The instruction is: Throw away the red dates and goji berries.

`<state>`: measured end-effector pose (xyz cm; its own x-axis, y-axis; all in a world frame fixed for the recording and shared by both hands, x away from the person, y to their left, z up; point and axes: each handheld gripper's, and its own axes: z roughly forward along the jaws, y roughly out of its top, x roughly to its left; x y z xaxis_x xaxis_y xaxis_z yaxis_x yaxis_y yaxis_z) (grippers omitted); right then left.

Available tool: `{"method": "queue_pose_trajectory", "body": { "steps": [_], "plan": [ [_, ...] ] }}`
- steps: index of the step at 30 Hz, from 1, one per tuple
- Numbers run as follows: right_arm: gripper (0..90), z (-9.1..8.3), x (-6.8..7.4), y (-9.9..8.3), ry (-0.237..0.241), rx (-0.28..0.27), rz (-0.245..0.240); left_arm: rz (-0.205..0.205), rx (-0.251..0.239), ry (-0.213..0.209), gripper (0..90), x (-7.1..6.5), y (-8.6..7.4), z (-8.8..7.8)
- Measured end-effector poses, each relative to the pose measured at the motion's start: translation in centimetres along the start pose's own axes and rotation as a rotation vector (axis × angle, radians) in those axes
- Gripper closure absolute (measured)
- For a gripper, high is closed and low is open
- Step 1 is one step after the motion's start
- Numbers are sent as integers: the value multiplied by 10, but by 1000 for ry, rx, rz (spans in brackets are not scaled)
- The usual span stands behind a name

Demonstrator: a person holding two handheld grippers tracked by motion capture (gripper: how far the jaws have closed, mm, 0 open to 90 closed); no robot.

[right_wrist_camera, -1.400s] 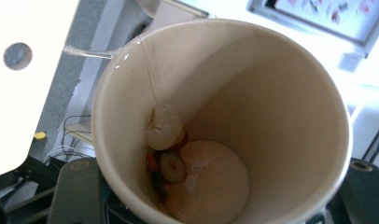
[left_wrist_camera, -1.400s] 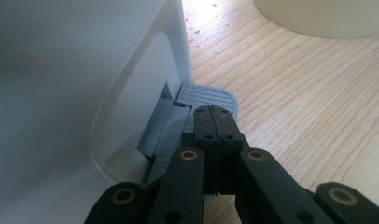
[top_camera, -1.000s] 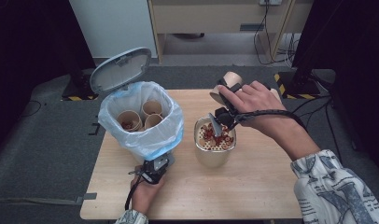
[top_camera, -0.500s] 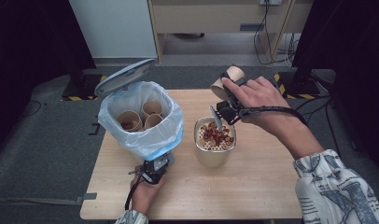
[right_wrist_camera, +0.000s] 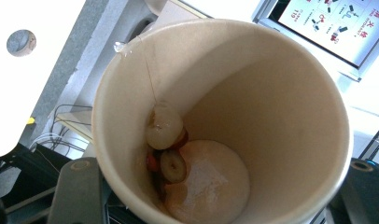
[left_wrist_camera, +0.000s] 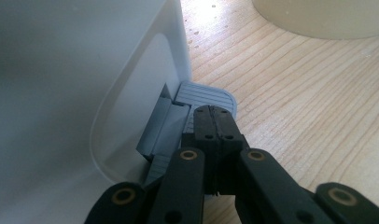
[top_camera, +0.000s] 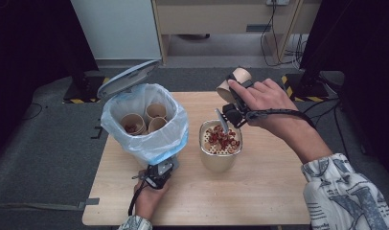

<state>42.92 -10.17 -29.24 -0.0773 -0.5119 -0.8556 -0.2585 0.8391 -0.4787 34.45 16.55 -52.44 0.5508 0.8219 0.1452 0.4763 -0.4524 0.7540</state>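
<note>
The paper cup point(top_camera: 234, 81) is held tilted in the air by the right tool point(top_camera: 231, 108), above and just behind the strainer bowl point(top_camera: 220, 152), its mouth turned toward the tool. In the right gripper view the tool's jaws are clamped on the cup's point(right_wrist_camera: 225, 121) sides, and a few pieces of food point(right_wrist_camera: 166, 140) cling to the inner wall near the bottom. The strainer bowl stands on the wooden surface point(top_camera: 269, 191) and carries red and pale food scraps point(top_camera: 222, 138) on its perforated top. To its left stands a white pedal bin point(top_camera: 144, 122) with a blue liner, lid point(top_camera: 128, 79) up, several used cups point(top_camera: 147, 120) inside. The left tool point(top_camera: 156, 175), jaws fully closed with nothing between them, presses down on the bin's grey pedal point(left_wrist_camera: 204, 95) at its base.
</note>
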Motion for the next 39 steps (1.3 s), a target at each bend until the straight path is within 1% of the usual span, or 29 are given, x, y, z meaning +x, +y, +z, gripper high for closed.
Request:
{"method": "queue_pose_trajectory", "body": {
  "steps": [5,7,8,19,23,25,27,30,34,36,37,39],
  "plan": [
    [331,-1,0,0,-2,1,3,0,0,1,893,0,0,0],
    [331,-1,1,0,-2,3,16,0,0,1,893,0,0,0],
    [331,-1,-1,0,-5,-2,-3,0,0,1,893,0,0,0],
    [331,-1,1,0,-9,2,1,0,0,1,894,0,0,0],
    [331,-1,3,-1,-8,3,15,-1,0,1,894,0,0,0],
    [330,0,4,-2,-3,-2,33,0,0,2,893,0,0,0],
    [330,0,5,-2,6,-14,60,1,0,2,894,0,0,0],
    [330,3,9,-3,31,-41,146,0,-1,1,893,0,0,0],
    [329,7,17,-6,84,-74,302,-1,0,1,893,0,0,0],
    [329,10,22,-9,108,-90,372,-1,0,1,893,0,0,0],
    [330,11,25,-10,121,-104,416,-2,0,1,893,0,0,0],
    [330,13,29,-12,143,-127,489,-3,-1,2,893,0,0,0]
  ]
}}
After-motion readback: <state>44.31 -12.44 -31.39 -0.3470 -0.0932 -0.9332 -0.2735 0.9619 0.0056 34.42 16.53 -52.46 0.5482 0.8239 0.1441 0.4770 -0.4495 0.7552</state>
